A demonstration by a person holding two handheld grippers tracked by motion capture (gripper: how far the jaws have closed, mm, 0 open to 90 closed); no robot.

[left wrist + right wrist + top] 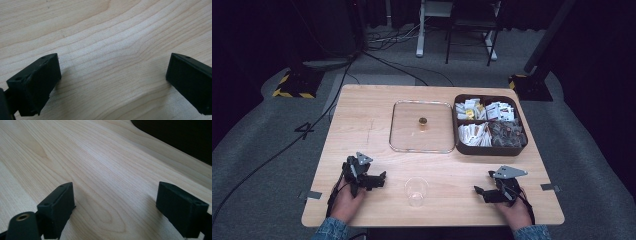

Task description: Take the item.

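The high view looks forward and down from above the person's side, taking in the whole table [377,102] and the floor toward 12 o'clock. The left gripper view sits very close over bare wood [110,45], angled down between its own jaws. The right gripper view looks low along the same tabletop, a dark edge [180,137] at 1 o'clock.

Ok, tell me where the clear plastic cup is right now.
In the high view the clear plastic cup stands upright near the table's front edge, between the left gripper and the right gripper, in front of the glass lid.
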